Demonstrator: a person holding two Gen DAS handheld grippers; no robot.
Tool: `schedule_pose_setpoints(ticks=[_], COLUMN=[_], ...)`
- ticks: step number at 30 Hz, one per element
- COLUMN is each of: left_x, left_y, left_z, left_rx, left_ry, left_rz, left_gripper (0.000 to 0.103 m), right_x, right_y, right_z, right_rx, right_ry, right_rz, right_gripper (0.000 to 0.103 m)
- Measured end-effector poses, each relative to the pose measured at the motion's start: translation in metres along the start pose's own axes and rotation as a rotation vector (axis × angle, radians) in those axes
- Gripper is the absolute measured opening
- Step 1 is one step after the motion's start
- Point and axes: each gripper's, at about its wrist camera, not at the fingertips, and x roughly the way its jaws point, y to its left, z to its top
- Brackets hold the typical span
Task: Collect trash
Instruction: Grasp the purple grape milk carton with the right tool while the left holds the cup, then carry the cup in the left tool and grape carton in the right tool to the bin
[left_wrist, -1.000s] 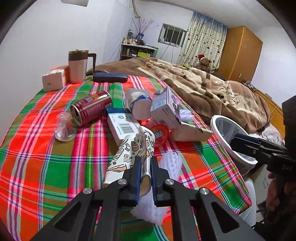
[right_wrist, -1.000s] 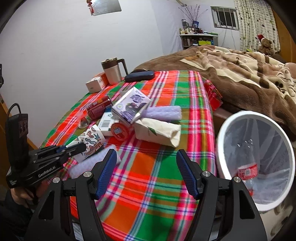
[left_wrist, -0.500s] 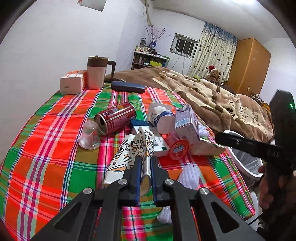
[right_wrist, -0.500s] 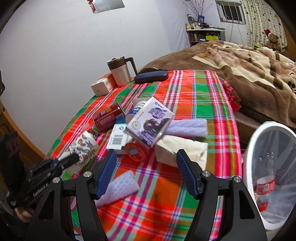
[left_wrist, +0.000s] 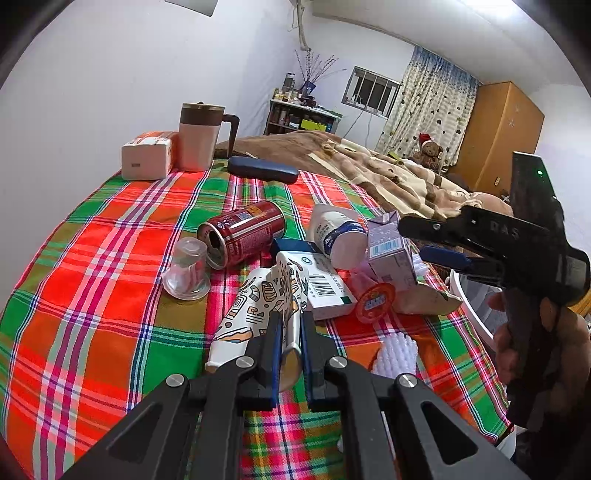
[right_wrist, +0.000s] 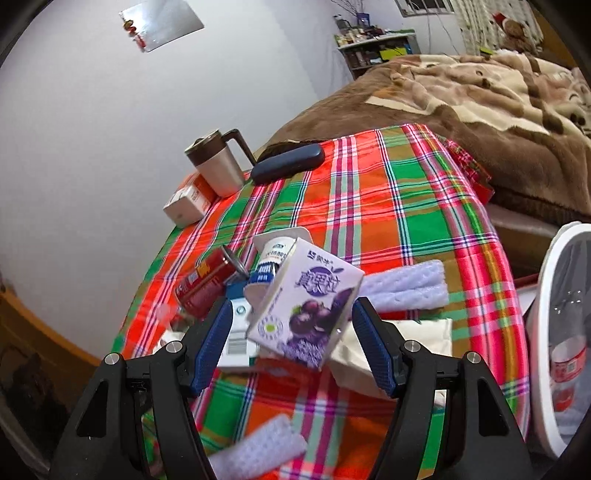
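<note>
The left gripper (left_wrist: 288, 343) is clamped on a patterned cup (left_wrist: 258, 314). The right gripper (right_wrist: 291, 332) stands wide around the purple carton (right_wrist: 306, 306), just beside that cup, pads not touching.

right tongs (right_wrist: 291, 345) – jaws wide | purple carton (right_wrist: 308, 308) between them | white bin (right_wrist: 546, 332) right

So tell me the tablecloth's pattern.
Tablecloth: red, green and orange plaid with white stripes, clearest in the left wrist view.

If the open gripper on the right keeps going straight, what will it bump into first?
Most likely the purple milk carton. It sits right between the right gripper's open jaws, not yet touched as far as I can tell.
</note>
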Motion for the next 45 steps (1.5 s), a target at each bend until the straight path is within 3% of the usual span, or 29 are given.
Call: schedule_pose_setpoints(ticks=[11, 32, 45], left_x=[0.011, -0.004, -0.015], left_y=[0.009, -0.008, -0.04], left_z=[0.0, 0.001, -0.002], left_rx=[-0.017, 0.01, 0.05], left_ry=[0.018, -0.005, -0.002], left_rz=[-0.009, -0.009, -0.049], left_gripper=[0.009, 0.009, 0.009], right_x=[0.023, -0.029, -0.064], right_y=[-0.01, 0.006, -0.014], right_z=[0.0, -0.016, -0.038], right_rx=[0.075, -0.102, -0.099], right_ry=[0.089, -0.008, -0.034], right_rz=[-0.04, -0.025, -0.041], right_gripper=[0.069, 0.063, 0.062])
